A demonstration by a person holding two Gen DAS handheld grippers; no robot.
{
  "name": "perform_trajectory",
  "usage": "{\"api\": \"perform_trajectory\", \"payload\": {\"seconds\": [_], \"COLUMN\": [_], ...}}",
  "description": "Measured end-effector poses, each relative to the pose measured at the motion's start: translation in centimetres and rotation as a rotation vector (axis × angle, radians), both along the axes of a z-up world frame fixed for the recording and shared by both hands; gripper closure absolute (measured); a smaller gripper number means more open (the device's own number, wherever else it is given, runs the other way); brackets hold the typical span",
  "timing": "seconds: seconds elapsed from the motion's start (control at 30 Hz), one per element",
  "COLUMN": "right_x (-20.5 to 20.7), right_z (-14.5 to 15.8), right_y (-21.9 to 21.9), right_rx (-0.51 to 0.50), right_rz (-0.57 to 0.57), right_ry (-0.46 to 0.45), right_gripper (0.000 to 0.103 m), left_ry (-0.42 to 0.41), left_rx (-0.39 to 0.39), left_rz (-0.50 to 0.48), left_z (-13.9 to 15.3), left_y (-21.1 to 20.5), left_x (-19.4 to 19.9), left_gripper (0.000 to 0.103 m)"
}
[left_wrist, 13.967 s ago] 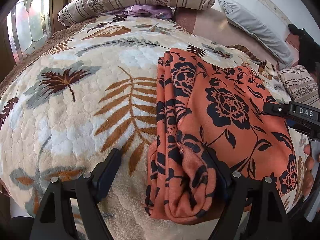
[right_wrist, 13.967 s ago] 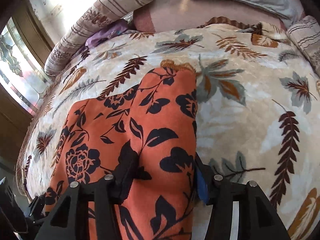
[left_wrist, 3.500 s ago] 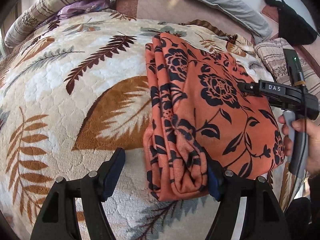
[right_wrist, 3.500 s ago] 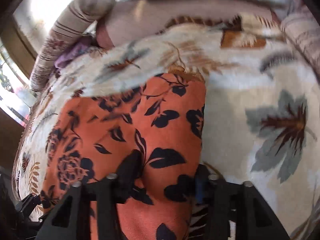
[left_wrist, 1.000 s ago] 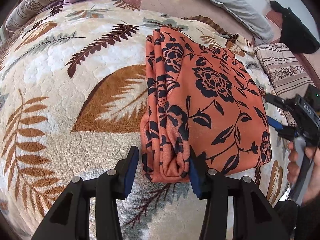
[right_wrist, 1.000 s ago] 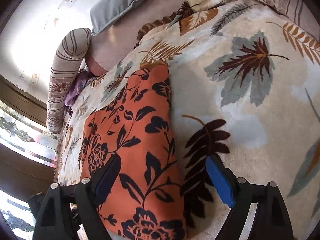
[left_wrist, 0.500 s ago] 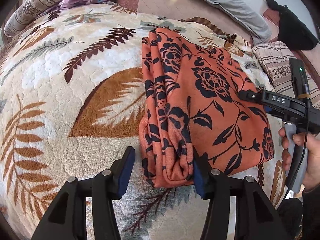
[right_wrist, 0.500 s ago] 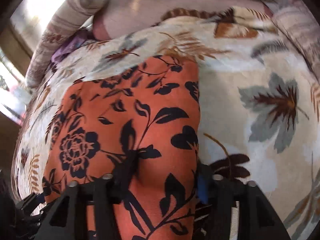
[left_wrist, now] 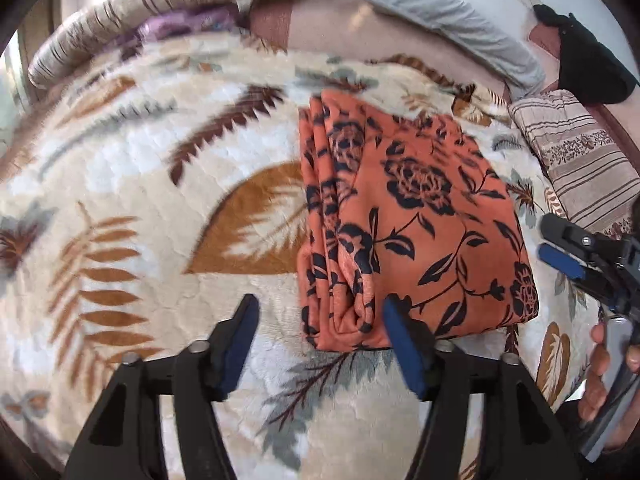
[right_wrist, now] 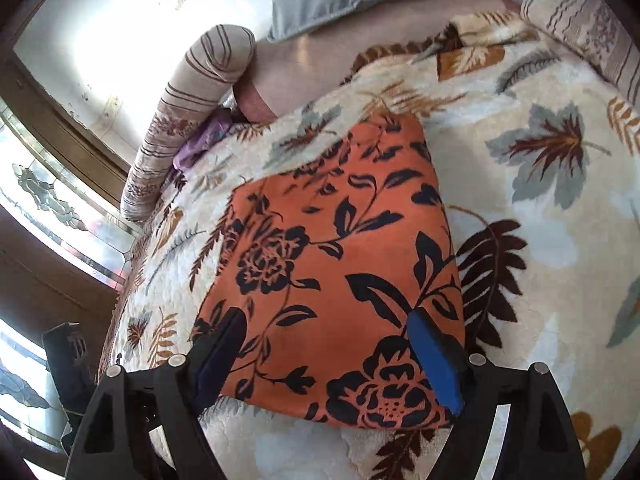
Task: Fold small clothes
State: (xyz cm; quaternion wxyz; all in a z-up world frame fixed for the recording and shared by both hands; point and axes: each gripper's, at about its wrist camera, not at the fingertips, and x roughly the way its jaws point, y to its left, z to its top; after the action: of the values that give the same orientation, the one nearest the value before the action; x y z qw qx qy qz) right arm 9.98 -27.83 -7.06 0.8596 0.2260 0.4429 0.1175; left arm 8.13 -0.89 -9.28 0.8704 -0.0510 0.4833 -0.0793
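A folded orange garment with a black flower print (left_wrist: 416,220) lies flat on the leaf-patterned blanket (left_wrist: 160,208); it also shows in the right wrist view (right_wrist: 340,272). My left gripper (left_wrist: 320,320) is open and empty, just off the garment's thick folded near-left corner. My right gripper (right_wrist: 324,336) is open and empty, held above the garment's near edge. It also shows at the right edge of the left wrist view (left_wrist: 560,246), clear of the cloth.
A striped bolster (left_wrist: 168,8) and a purple cloth (left_wrist: 184,26) lie at the back left. A grey pillow (left_wrist: 448,16) and a striped pillow (left_wrist: 580,160) lie at the back right. A window (right_wrist: 48,200) is on the left.
Both grippers have opened and let go of the garment and drawn back from it. The garment now lies flat and folded on the blanket.
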Motion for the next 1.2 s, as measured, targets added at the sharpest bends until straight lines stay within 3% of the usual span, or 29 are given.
{"api": "perform_trajectory", "payload": {"seconds": [0.1,0.23,0.33,0.4,0.5,0.87,1.0,1.2], "right_x": [-4.1,-7.7,-10.2,-11.6,-13.3,-14.4,-14.4,-13.9], "right_z": [3.1,3.8,4.0,4.4,5.8,8.1,8.4,8.5], "right_y": [0.9,2.4,2.2,2.2,2.5,4.1,4.1,4.3], "right_rx": [-0.088,-0.217,-0.273,-0.286,-0.327,-0.404,-0.409,-0.433], "right_rz": [-0.029,-0.052,-0.09,-0.101,-0.109,-0.066,-0.061,-0.054], "right_ry": [-0.099,-0.093,-0.053,-0.065,-0.094,-0.117,-0.116,-0.114], "right_gripper": [0.015,0.011,0.009,0.0,0.0,0.0,0.0,0.0], "left_ry": [-0.08,-0.141,-0.139,-0.155,-0.189,-0.262,-0.235,-0.205], "left_rx": [0.032,0.097,0.131,0.151,0.145,0.157,0.118,0.12], "left_rz": [0.027,0.045,0.047,0.046,0.041,0.036,0.036,0.049], "left_z": [2.4,4.6,5.5,6.2,7.4,10.7,10.6,9.9], "left_y": [-0.1,-0.6,-0.9,-1.2,-1.6,-3.1,-3.0,-3.2], "left_x": [-2.2,-4.7,-6.2,-7.0,-8.3,-10.5,-10.0,-9.2], "left_gripper": [0.02,0.009,0.009,0.009,0.009,0.007,0.007,0.007]}}
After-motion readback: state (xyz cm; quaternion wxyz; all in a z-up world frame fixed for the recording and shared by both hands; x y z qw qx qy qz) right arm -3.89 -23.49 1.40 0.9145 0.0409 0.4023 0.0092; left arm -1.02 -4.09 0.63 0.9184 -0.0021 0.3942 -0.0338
